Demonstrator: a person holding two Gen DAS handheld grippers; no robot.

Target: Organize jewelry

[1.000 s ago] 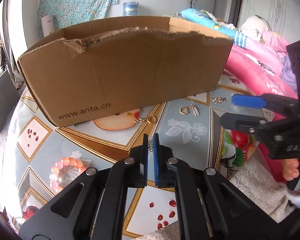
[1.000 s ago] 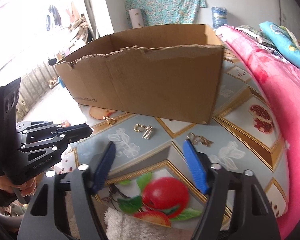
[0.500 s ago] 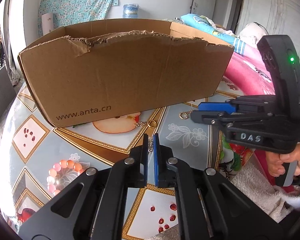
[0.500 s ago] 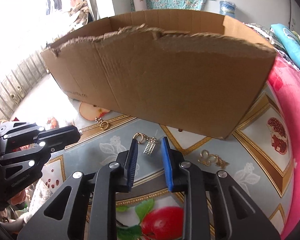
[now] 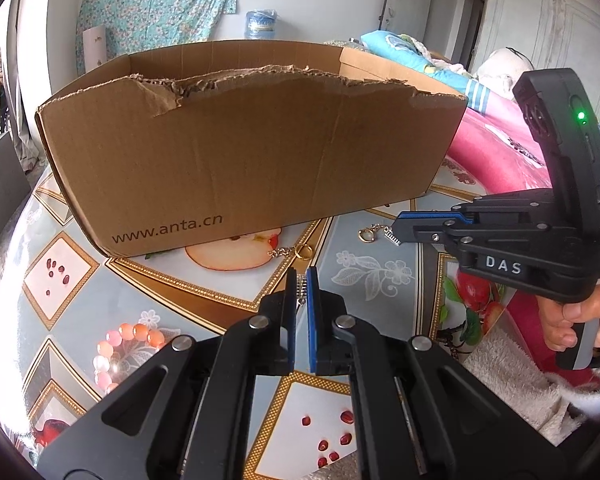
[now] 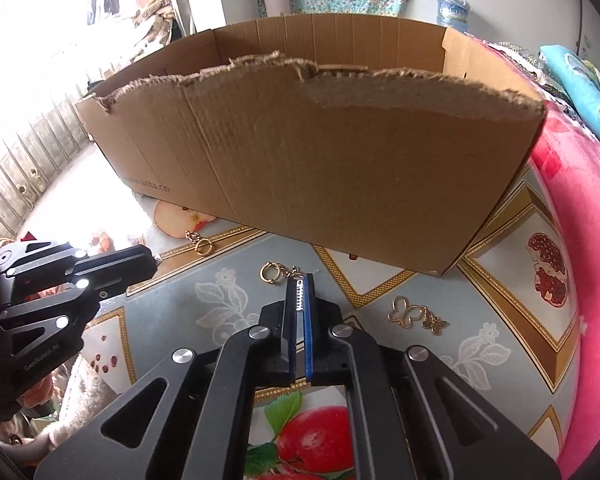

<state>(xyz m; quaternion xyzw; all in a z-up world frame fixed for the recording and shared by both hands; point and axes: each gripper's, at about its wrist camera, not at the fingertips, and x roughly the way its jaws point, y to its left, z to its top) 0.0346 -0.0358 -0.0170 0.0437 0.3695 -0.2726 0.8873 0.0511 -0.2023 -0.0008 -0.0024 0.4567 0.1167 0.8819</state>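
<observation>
Right wrist: fingers [image 6: 305, 300] pinch a silver ridged charm [image 6: 299, 295].

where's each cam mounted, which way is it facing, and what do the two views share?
Left wrist: on the left gripper, facing down-forward at the cardboard box; shows its own fingers shut on a silver charm, plus the right gripper and a hand.
Right wrist: on the right gripper, facing the same box; fingers shut on a silver bar pendant.
Shared: box, patterned tablecloth, gold ring pendant.
</observation>
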